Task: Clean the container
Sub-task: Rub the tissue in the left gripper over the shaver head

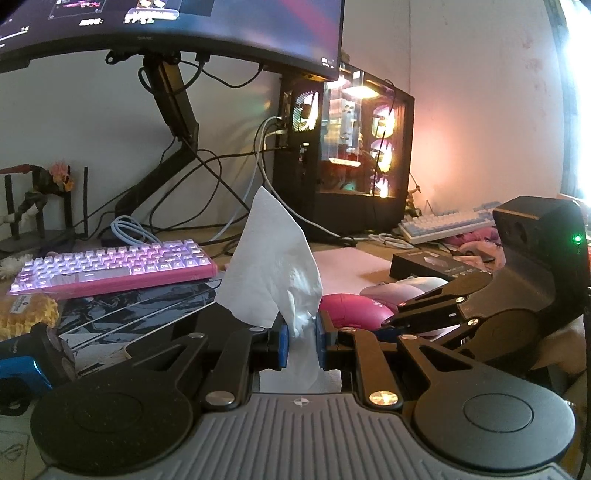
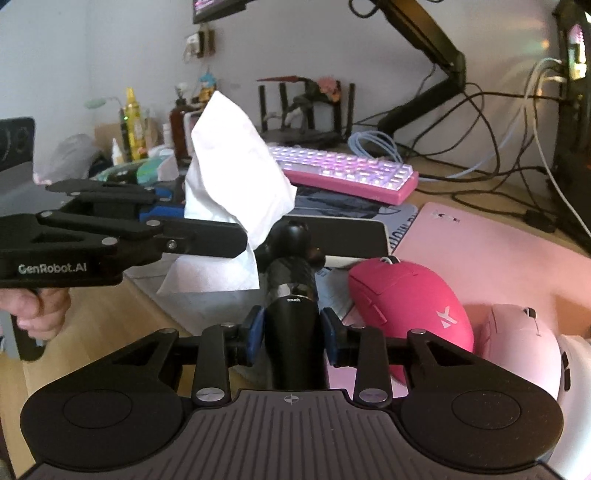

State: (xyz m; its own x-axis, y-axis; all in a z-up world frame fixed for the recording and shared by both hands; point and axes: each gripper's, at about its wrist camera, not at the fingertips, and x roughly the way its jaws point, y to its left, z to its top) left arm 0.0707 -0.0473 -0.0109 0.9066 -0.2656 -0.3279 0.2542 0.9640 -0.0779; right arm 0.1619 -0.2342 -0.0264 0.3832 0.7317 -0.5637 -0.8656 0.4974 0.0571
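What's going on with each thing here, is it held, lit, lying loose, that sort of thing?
Left gripper: shut on the white tissue.
White tissue: pinched low down, standing up crumpled.
Right gripper: shut on the black container.
Black container: held, pointing away from the camera.
Pink keyboard: keys lit.
Monitor: on.
Computer case: lit inside.
Magenta mouse: lying loose on the pink mat.

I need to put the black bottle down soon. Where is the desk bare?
Bare wood lies left of the white tissue, and the pink mat is free behind the magenta mouse. Around the pink keyboard it is crowded.
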